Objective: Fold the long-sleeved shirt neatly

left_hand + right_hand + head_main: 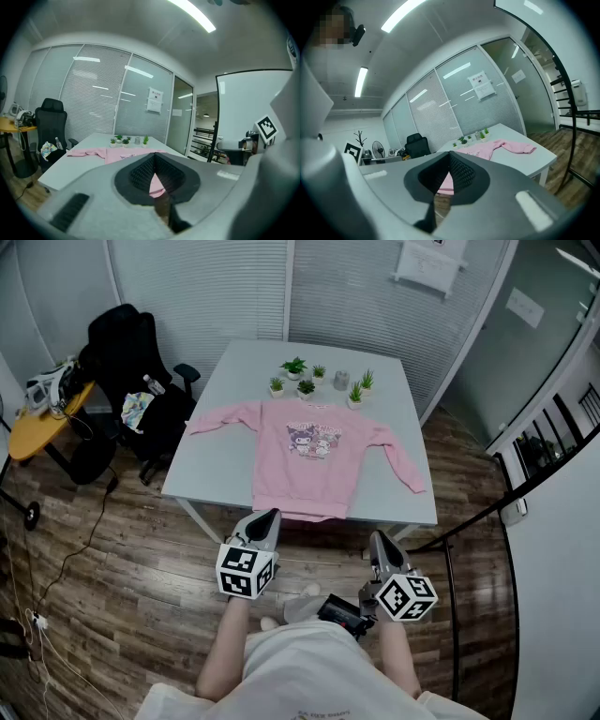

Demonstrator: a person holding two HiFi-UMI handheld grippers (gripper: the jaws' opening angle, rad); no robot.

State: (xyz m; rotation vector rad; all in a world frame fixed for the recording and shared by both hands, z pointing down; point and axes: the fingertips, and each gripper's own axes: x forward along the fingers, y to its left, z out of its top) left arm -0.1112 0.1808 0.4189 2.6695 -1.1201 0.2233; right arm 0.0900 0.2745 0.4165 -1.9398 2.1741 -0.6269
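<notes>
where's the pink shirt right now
In the head view the pink shirt lies spread on the white table, sleeves out, on the person's side of the small potted plants.

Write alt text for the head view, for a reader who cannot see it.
A pink long-sleeved shirt lies spread flat, sleeves out, on a white table, small potted plants behind it. Nearer, a person holds the left gripper and right gripper, both shut and empty.
</notes>
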